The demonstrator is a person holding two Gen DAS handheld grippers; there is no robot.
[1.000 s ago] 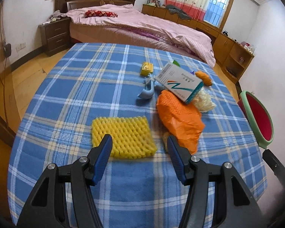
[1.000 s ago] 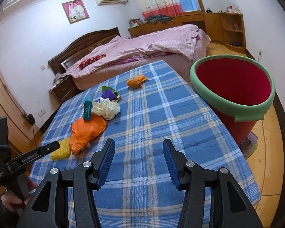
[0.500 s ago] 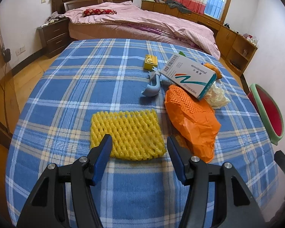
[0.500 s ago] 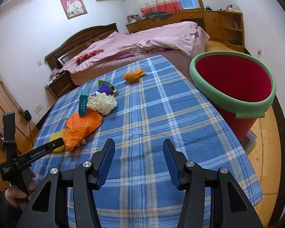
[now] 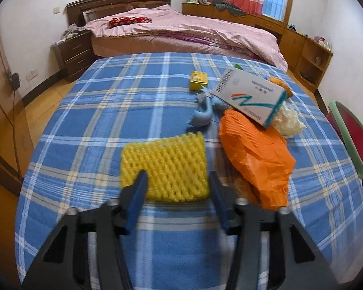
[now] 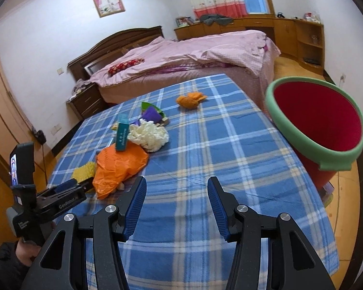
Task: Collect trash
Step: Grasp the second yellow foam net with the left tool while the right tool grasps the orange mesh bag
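Your left tongs are closing around the yellow foam net

Your left gripper (image 5: 177, 188) has the yellow foam net (image 5: 165, 166) between its blue pads, jaws narrowing but not visibly pressing on it. At the net's 2 o'clock lies the orange plastic bag (image 5: 256, 159), a white-and-teal carton (image 5: 253, 96) resting on its far end. Your right gripper (image 6: 176, 192) stands half-wide over bare plaid tablecloth (image 6: 205, 145), holding nothing; the red bin (image 6: 317, 125) sits at its 2 o'clock, past the table edge
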